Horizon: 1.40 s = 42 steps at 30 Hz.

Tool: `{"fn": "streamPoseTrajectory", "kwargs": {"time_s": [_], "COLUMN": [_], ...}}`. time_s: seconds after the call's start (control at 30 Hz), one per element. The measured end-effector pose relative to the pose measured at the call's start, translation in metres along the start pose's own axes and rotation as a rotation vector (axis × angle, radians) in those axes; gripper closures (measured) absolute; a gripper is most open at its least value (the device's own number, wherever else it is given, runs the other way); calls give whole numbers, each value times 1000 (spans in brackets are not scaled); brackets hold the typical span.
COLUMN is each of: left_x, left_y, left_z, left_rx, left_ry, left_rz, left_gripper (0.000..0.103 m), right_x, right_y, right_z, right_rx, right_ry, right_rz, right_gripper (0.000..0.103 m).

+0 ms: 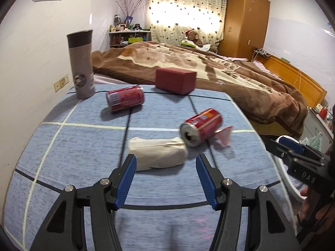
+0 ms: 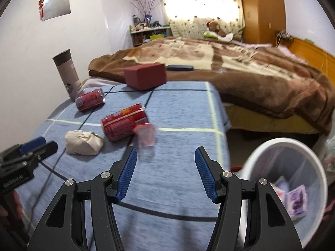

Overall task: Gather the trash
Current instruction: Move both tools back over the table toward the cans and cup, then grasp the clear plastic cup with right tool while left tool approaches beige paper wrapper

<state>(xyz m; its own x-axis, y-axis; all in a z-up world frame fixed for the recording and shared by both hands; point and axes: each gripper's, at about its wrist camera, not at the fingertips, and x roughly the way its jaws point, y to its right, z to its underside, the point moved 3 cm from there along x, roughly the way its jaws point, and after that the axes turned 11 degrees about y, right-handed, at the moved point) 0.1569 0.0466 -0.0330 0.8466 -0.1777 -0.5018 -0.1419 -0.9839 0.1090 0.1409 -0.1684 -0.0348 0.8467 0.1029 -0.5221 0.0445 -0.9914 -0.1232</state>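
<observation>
Two red drink cans lie on their sides on the blue-clothed table point(image 1: 73, 146): one far point(image 1: 125, 99), one near point(image 1: 201, 126). A crumpled white wad point(image 1: 157, 154) lies just ahead of my left gripper point(image 1: 166, 158), whose jaws are open and apart from it. A clear plastic cup point(image 1: 225, 136) lies tipped against the near can. In the right wrist view my right gripper point(image 2: 165, 151) is open and empty, just short of the cup point(image 2: 146, 136) and near can point(image 2: 124, 124). The wad point(image 2: 83, 143), far can point(image 2: 90, 100) and left gripper point(image 2: 50, 143) show at left.
A white bin point(image 2: 282, 146) holding some wrappers stands off the table's right edge. A tall thermos point(image 1: 82, 64) and a dark red box point(image 1: 175, 80) stand at the table's far side. Behind is a bed with a brown blanket point(image 1: 230, 73); a white wall is at left.
</observation>
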Motion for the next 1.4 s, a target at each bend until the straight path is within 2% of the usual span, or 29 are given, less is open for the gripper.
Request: {"fn": "streamPoseTrajectory", "kwargs": {"time_s": [0.13,0.27,0.47,0.57,0.7,0.83,0.9,1.0,1.1,1.3,1.4], "left_x": [7,15,32,42,52,58,58,55,53,42,33], "left_y": [-19,-32,-39,-39,-33,-25,-21,-15,-10,10,24], "left_z": [0,-3,-7,-9,-9,-4,1,7,11,22,28], "left_rx": [-14,-11,8,19,49,55,64,82,72,96,113], "left_ry": [-13,-17,-37,-51,-69,-100,-111,-124,-145,-169,-186], "left_rz": [-14,-29,3,45,78,142,144,154,193,237,293], "left_gripper": [38,37,36,36,36,36,36,36,36,36,36], "right_x": [13,27,49,60,67,71,70,67,66,60,54], "right_y": [-8,-21,-29,-31,-35,-31,-29,-29,-30,-26,-23], "right_z": [0,2,5,8,8,8,8,8,8,10,12], "right_rx": [32,-2,-44,-62,-93,-88,-78,-75,-67,-47,-45], "right_ry": [-25,-50,-91,-123,-130,-149,-143,-133,-137,-134,-132], "right_rz": [-23,-18,-7,0,7,33,29,28,13,3,6], "right_gripper": [44,44,44,44,44,44,44,65,73,73,73]}}
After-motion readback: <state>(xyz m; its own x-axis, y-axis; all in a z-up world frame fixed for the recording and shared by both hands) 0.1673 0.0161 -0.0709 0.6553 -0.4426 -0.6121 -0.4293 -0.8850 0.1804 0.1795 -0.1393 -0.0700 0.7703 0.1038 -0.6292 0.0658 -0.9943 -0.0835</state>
